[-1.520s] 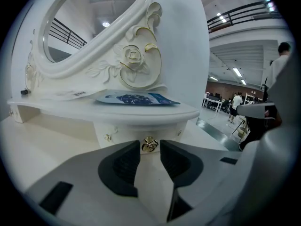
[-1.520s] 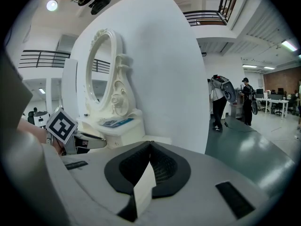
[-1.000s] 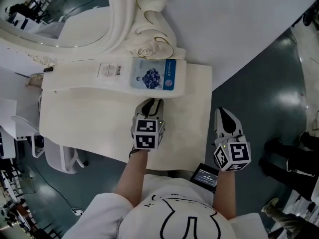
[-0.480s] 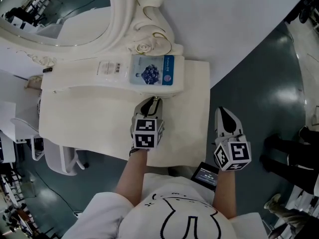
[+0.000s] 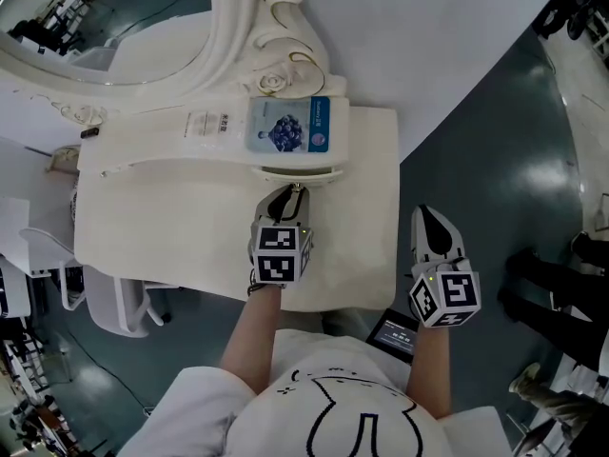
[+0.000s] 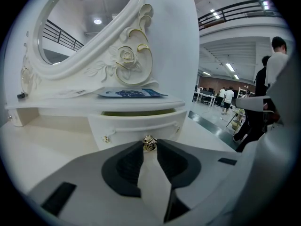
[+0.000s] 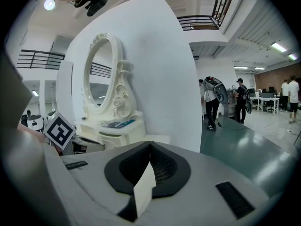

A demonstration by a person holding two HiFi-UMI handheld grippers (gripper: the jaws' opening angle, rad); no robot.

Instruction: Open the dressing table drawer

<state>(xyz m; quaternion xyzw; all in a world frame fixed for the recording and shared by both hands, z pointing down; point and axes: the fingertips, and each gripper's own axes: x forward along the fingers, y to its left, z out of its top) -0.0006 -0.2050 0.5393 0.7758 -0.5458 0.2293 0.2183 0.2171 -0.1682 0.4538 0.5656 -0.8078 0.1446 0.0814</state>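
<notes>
The cream dressing table carries a raised shelf, and its small drawer sits under that shelf. A dark gap along the drawer's top edge shows it stands slightly out; from above, its curved front peeks past the shelf edge. My left gripper points at the drawer front, its jaws shut on the small gold knob. My right gripper hangs off the table's right side over the floor. Its jaws are shut with nothing between them.
A blue face-mask packet and a white packet lie on the shelf below the carved oval mirror. A white wall panel stands behind. A chair is at the table's left. People stand in the hall to the right.
The drawer's curved front now shows a little beyond the shelf edge, with my left gripper still on the knob. The right gripper has barely shifted.
</notes>
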